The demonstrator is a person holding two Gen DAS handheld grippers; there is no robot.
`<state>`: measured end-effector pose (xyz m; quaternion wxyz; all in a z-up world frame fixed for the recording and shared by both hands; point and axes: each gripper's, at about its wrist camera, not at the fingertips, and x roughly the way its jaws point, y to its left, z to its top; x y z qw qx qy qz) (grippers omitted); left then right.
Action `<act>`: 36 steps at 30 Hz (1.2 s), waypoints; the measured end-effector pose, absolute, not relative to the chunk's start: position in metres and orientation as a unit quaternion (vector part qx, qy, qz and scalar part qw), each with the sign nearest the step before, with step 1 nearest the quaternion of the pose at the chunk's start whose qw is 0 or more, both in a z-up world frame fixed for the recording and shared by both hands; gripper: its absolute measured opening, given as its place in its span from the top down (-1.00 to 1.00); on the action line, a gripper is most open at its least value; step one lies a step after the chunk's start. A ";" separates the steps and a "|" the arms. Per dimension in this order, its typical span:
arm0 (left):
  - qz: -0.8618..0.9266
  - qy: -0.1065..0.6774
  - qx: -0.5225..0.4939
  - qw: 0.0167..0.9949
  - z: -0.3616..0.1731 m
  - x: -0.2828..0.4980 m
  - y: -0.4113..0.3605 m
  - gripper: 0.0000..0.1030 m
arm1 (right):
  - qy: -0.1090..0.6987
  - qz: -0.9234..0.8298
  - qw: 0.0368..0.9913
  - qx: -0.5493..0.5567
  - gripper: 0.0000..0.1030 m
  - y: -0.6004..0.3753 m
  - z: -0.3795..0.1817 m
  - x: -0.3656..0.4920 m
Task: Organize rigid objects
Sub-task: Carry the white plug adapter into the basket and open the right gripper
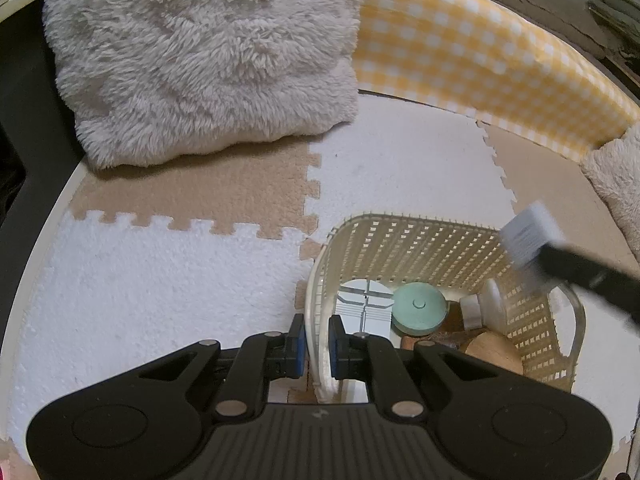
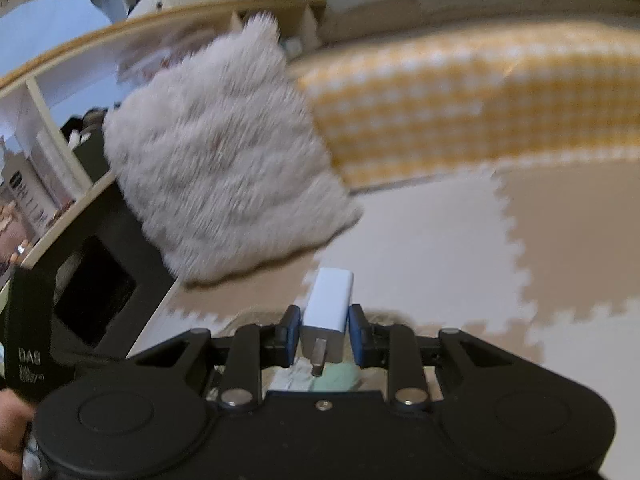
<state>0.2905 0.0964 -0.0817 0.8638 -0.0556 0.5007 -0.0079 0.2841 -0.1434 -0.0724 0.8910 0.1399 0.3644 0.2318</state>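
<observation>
Down the left wrist view, my left gripper (image 1: 316, 342) is clenched on the near wall of the cream basket (image 1: 400, 240), one blue pad outside and one inside, which I judge is there to steady the basket while things go in. It sits on the white and tan foam mat (image 1: 160, 280) and already holds a white ribbed piece (image 1: 366, 308), a green round lid (image 1: 418, 308), a small white bottle (image 1: 486, 306) and something wooden (image 1: 494, 354). At the right, a blurred white charger block (image 1: 528, 236) hangs above the basket's far corner on the end of the other black tool. A fluffy cushion (image 1: 208, 56) leans beside a yellow checked cushion (image 1: 480, 56) behind.

Through the right wrist view, my right gripper (image 2: 324, 334) is grasping that charger block (image 2: 330, 300) by its sides, a metal prong facing the camera. Everything beyond is smeared, but green shows below the pads, so I take it the block is about over the basket, ready to be lowered and let go.
</observation>
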 end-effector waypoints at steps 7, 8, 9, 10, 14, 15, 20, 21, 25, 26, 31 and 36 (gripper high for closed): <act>-0.008 0.501 -0.061 0.863 -0.082 0.291 0.097 0.79 | 0.432 0.265 0.848 0.152 0.48 -0.119 -0.105 0.298; -0.008 0.501 -0.061 0.863 -0.082 0.291 0.098 0.79 | 0.441 0.270 0.841 0.156 0.48 -0.117 -0.109 0.300; -0.008 0.501 -0.062 0.863 -0.082 0.291 0.098 0.79 | 0.451 0.279 0.832 0.162 0.48 -0.116 -0.113 0.304; -0.008 0.501 -0.062 0.863 -0.082 0.291 0.098 0.79 | 0.458 0.285 0.825 0.168 0.48 -0.115 -0.117 0.306; -0.007 0.501 -0.061 0.863 -0.082 0.291 0.097 0.79 | 0.483 0.300 0.804 0.175 0.48 -0.110 -0.128 0.316; -0.007 0.501 -0.061 0.863 -0.082 0.291 0.097 0.79 | 0.488 0.300 0.801 0.175 0.48 -0.109 -0.130 0.317; -0.008 0.501 -0.057 0.863 -0.083 0.291 0.097 0.78 | 0.490 0.292 0.806 0.160 0.24 -0.108 -0.131 0.318; -0.007 0.502 -0.058 0.863 -0.083 0.292 0.097 0.78 | 0.488 0.291 0.808 0.155 0.15 -0.108 -0.129 0.318; -0.008 0.501 -0.058 0.863 -0.083 0.292 0.097 0.78 | 0.478 0.283 0.821 0.131 0.10 -0.109 -0.121 0.317; -0.008 0.501 -0.058 0.863 -0.083 0.292 0.097 0.78 | 0.476 0.281 0.824 0.126 0.10 -0.110 -0.119 0.317; -0.008 0.502 -0.057 0.863 -0.083 0.292 0.097 0.78 | 0.459 0.270 0.844 0.072 0.07 -0.107 -0.108 0.313; -0.007 0.501 -0.057 0.863 -0.083 0.292 0.097 0.78 | 0.454 0.318 0.830 0.066 0.20 -0.099 -0.102 0.311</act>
